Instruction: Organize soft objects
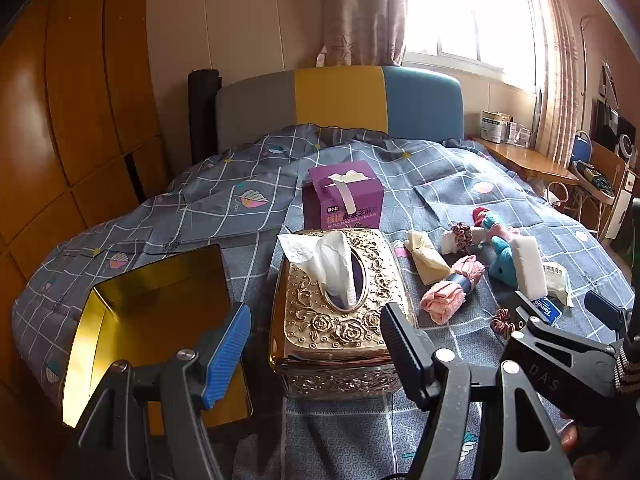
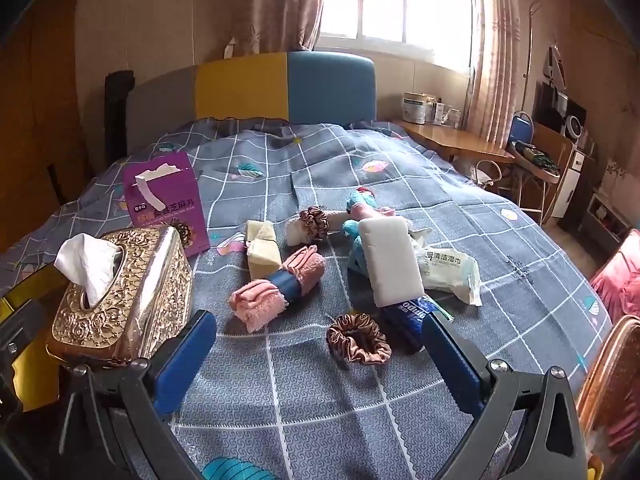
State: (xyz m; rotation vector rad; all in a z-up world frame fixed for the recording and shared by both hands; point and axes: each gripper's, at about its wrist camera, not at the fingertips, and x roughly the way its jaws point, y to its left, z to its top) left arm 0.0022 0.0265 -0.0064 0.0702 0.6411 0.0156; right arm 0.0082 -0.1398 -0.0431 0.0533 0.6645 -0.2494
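Soft things lie on the bed: a pink rolled towel [image 2: 276,284] with a blue band, a cream cloth [image 2: 262,250], a brown scrunchie [image 2: 358,344], a white sponge block [image 2: 394,266], a wet-wipe pack [image 2: 448,272], a teal plush toy [image 2: 360,204] and a white roll with a scrunchie [image 2: 310,222]. An open gold tin [image 1: 156,320] sits at left. My left gripper [image 1: 316,352] is open over the gold tissue box [image 1: 340,300]. My right gripper [image 2: 320,356] is open, just short of the brown scrunchie; it also shows in the left wrist view [image 1: 560,320].
A purple carton [image 1: 342,196] stands behind the tissue box. A blue tissue pack [image 2: 412,314] lies under the sponge. The headboard [image 1: 340,96] is at the far end, a wooden side table [image 2: 452,140] at right, and a wardrobe [image 1: 60,120] at left.
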